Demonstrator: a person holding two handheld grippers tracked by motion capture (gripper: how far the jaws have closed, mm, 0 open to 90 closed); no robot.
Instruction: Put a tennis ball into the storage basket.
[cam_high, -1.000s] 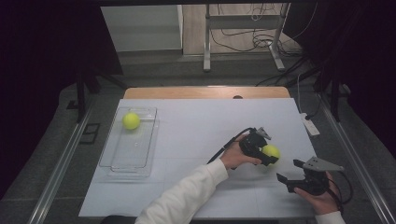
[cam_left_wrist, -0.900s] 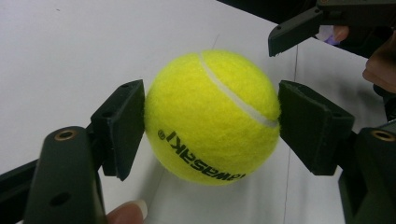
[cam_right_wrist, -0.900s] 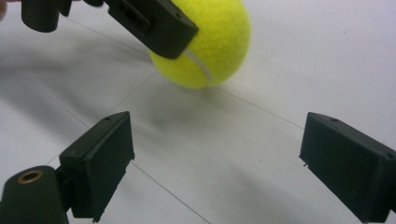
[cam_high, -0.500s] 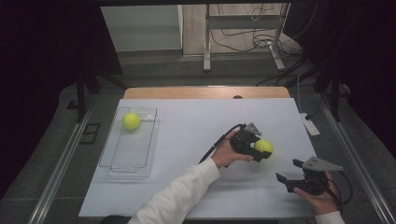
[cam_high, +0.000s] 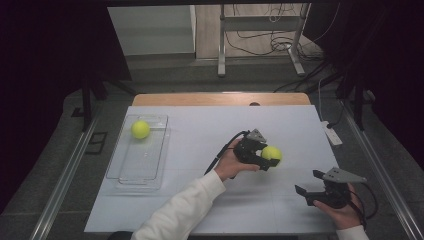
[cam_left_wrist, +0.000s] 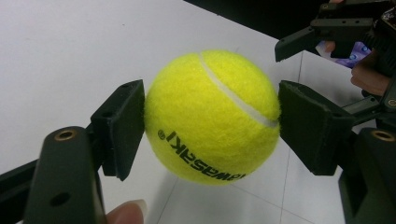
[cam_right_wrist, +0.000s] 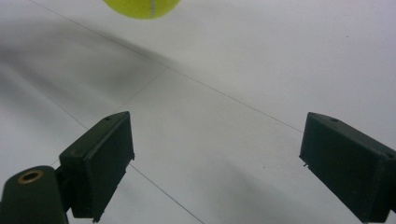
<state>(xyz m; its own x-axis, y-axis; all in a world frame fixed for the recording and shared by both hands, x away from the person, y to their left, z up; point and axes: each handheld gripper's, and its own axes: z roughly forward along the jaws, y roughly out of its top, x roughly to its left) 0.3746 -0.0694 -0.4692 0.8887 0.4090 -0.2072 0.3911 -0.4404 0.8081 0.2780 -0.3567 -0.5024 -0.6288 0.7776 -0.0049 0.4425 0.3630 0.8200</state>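
**Ball held over the tabletop, second gripper idle**

From my remote seat, reading left to right in the high view. At far left a clear tray (cam_high: 120, 172) lies on the white tabletop (cam_high: 200, 125), with one yellow ball (cam_high: 140, 129) resting at its far end. Near the middle, my left gripper (cam_high: 264, 159) is carried by a hand in a white sleeve (cam_high: 180, 212), its cable trailing back toward the wrist. Its jaws are clamped on a tennis ball (cam_high: 271, 153), well apart from the tray. In the left gripper view both pads press the tennis ball (cam_left_wrist: 212, 116) on opposite sides; the white seam runs across the top, black lettering sits on the underside, and a shadow lies on the surface beneath. At right, near the front edge, my right gripper (cam_high: 311, 186) is held low in the other hand, its grey plate on top. In the right gripper view its pads stand wide apart with nothing between them, bare tabletop below, and the tennis ball's lower edge at the top of the frame.
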